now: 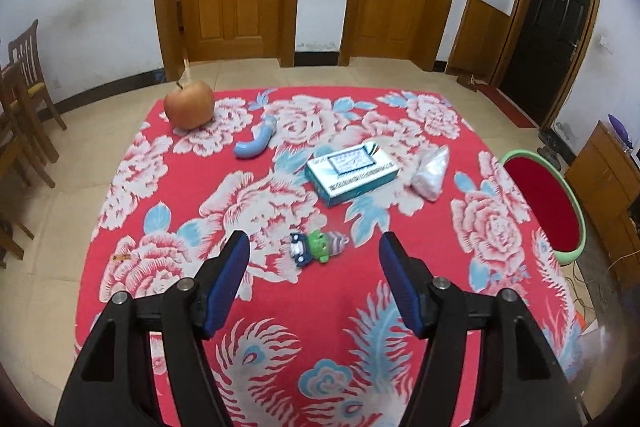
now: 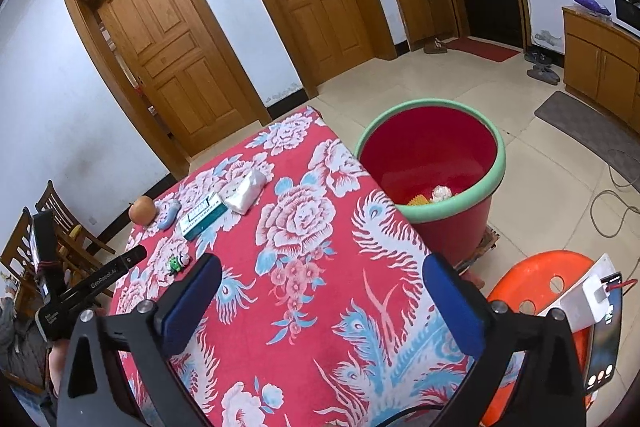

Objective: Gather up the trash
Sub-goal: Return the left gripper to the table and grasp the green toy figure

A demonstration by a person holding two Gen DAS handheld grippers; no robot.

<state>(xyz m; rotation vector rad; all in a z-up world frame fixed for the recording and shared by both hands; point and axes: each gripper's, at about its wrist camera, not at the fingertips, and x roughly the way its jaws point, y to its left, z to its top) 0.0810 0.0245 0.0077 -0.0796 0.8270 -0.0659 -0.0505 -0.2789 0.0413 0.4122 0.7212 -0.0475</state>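
Partly hidden: bin (image 2: 430,163) contents — rim covers most
Pack (image 1: 430,171): crinkled, whitish, on bench (image 1: 500,291)
Left gripper (image 1: 314,251): wide, empty
Right gripper (image 2: 320,279): wide, empty

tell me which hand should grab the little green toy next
Left. The left tongs are open and aimed straight at the green toy, which lies just beyond their tips. The right tongs, also open, face bare tablecloth near the red bucket, with the toy off to their left.

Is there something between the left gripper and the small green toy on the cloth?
Nothing visible. The left gripper is open, and the green toy lies on bare cloth directly ahead of its fingertips.
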